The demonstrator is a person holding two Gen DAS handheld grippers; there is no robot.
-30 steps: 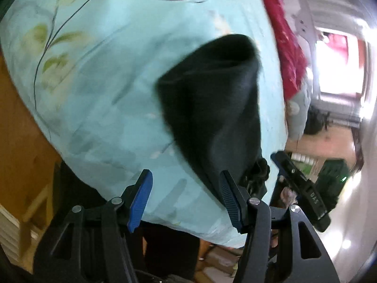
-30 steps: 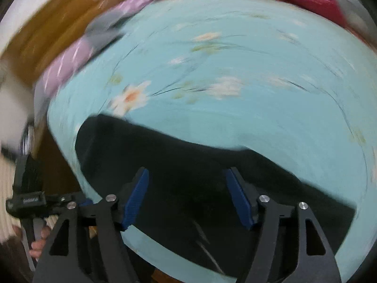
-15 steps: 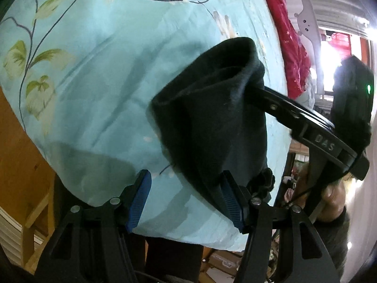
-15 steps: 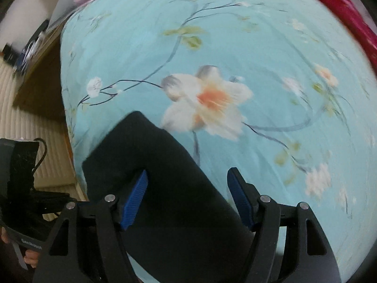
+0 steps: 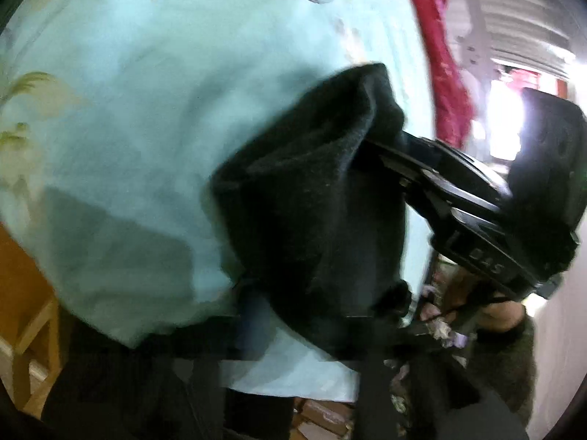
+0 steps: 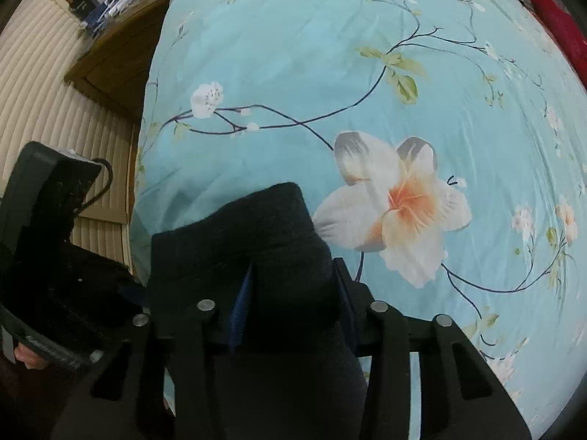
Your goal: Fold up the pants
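Right wrist view gives me the clearest read: my right gripper (image 6: 293,304) is clamped on a thick fold of the black pants (image 6: 256,242), the dark cloth bunched between the blue-padded fingers (image 6: 240,304) and spilling over them toward six o'clock, so most of the jaw line is buried. The pants rise in a hump over the near edge of the turquoise floral bedsheet (image 6: 330,55). A large white and orange printed flower (image 6: 400,212) lies just beside the fold at three o'clock. At nine o'clock the black body of my left gripper (image 6: 47,242) blocks the lower corner, with a cable looping from it; behind it runs a cream ribbed wall panel (image 6: 44,84). A wooden bedside unit (image 6: 117,55) with small clutter on top sits at eleven o'clock, and a red blanket (image 6: 550,18) edges the sheet at one o'clock. From the left wrist view the frame is badly smeared: the pants (image 5: 315,212) fill the centre, the right gripper (image 5: 458,198) reaches in from three o'clock with its tips hidden inside the cloth, and the left gripper's own fingers at six o'clock are a dark blur against the fabric, so I cannot tell whether they are pinched or released. The red blanket (image 5: 440,55) hangs at one o'clock.
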